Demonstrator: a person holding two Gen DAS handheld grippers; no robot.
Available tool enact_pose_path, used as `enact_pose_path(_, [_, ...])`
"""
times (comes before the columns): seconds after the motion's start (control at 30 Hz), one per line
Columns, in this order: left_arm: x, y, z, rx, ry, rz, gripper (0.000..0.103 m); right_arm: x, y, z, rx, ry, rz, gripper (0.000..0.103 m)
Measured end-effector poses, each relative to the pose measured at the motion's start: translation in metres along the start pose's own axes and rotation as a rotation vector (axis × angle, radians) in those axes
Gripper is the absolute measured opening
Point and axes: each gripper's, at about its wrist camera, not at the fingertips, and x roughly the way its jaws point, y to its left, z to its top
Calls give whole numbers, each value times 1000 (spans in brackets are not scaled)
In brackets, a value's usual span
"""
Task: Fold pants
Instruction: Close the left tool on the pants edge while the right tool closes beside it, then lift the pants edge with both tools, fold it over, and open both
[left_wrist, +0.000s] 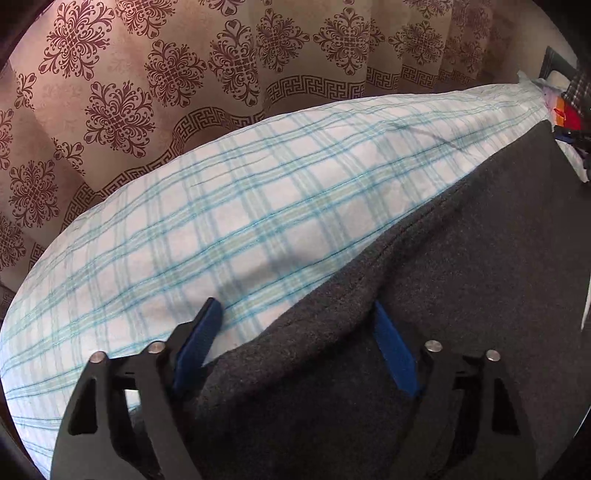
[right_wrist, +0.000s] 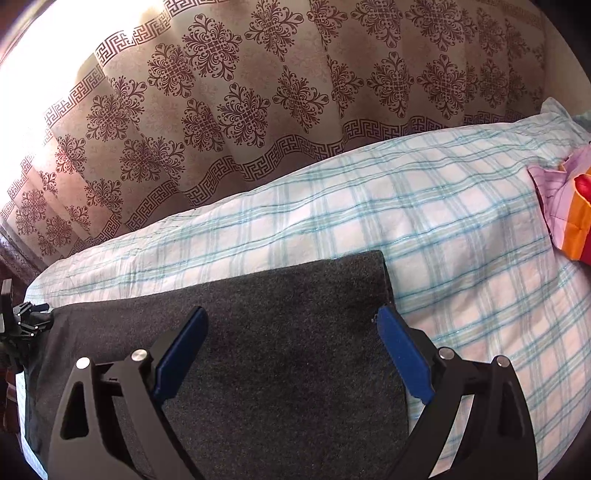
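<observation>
Charcoal fleece pants (right_wrist: 266, 325) lie flat on the near part of a blue-checked bedsheet (right_wrist: 424, 229). The left gripper (left_wrist: 295, 317) straddles a raised fold at their edge, jaws apart and not yet pinching. The right gripper (right_wrist: 291, 325) hangs above their right end, jaws wide and empty.

No text, label, brand, number or sign can be read anywhere in either view.

- 1 pair of dark grey pants (right_wrist: 266, 332), folded flat
- 1 plaid bedsheet (right_wrist: 461, 258)
- 1 patterned curtain (right_wrist: 258, 110)
- 2 grippers: left gripper (left_wrist: 297, 314), right gripper (right_wrist: 290, 317)
- 1 pile of pink/orange cloth (right_wrist: 565, 210), item count inside unclear
</observation>
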Motion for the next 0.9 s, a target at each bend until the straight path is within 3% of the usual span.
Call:
enact_pose_path(0.03, [-2, -5, -1, 15, -9, -3, 62, 1, -1, 2, 3, -1, 0, 92])
enact_pose_path(0.2, [-8, -24, -1, 64, -24, 29, 38, -4, -5, 19, 38, -40, -54, 92])
enact_pose_path(0.27, [-8, -29, -2, 80, -25, 55, 36, -5, -8, 24, 59, -30, -27, 92])
enact_pose_path(0.37, [-9, -30, -3, 64, -35, 67, 35, 8, -14, 27, 41, 25, -74, 91])
enact_pose_path(0.43, [-10, -32, -5, 51, -45, 82, 34, 19, -19, 24, 48, 68, -58, 78])
enact_pose_path(0.47, [-10, -34, -6, 49, -50, 91, 32, 23, -18, 22, 35, 74, -76, 63])
enact_pose_path(0.5, [-11, -37, -7, 52, -54, 106, 30, 25, -15, 19, 8, 72, -94, 56])
enact_pose_path(0.57, [-14, -43, -8, 67, -57, 139, 26, 20, -12, 15, -20, 60, -116, 24])
enact_pose_path(0.6, [-16, -46, -8, 74, -60, 152, 22, 14, -14, 14, -6, 49, -95, 18])
enact_pose_path(0.7, [-31, -51, -11, 75, -81, 178, 15, -14, -14, 10, -25, -9, -16, 13])
enact_pose_path(0.9, [-79, -64, -25, 75, -138, 205, 13, -85, -11, -8, -28, -135, 63, 12])
